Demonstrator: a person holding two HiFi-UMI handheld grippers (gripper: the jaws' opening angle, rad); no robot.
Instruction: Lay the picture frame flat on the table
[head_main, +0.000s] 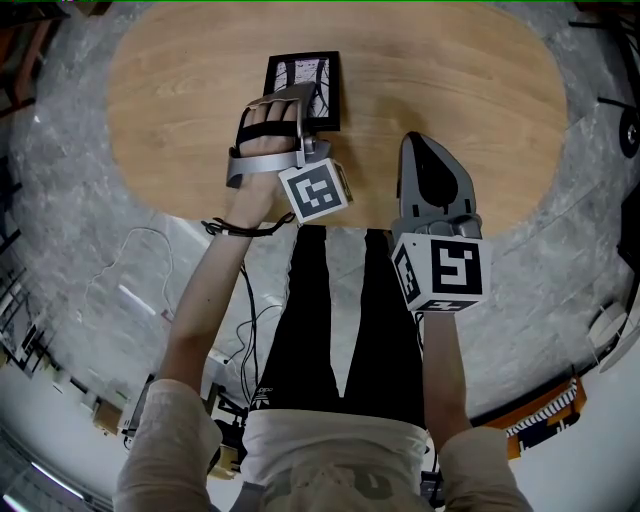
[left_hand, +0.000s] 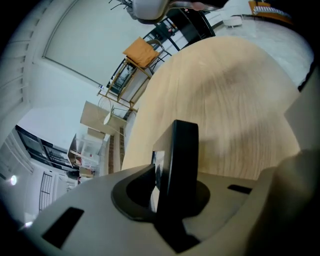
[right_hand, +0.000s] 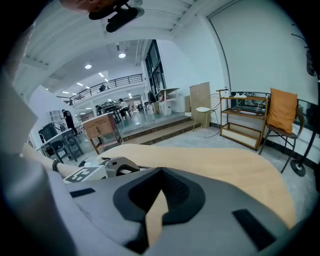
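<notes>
A black picture frame (head_main: 305, 85) with a black-and-white print shows its face to the head view on the oval wooden table (head_main: 450, 90). I cannot tell whether it lies fully flat or leans. My left gripper (head_main: 298, 108) is shut on the frame's near edge. In the left gripper view the black frame edge (left_hand: 182, 155) stands clamped between the jaws of that gripper (left_hand: 172, 200). My right gripper (head_main: 418, 145) hovers over the table's near side, to the right of the frame, shut and holding nothing. Its closed jaws fill the right gripper (right_hand: 156, 212) view.
The table's front edge (head_main: 350, 222) runs just under both grippers, with the person's legs and grey floor (head_main: 90, 260) below it. Cables (head_main: 240, 300) lie on the floor. A shelf and a chair with an orange cushion (right_hand: 281, 112) stand beyond the table's far end.
</notes>
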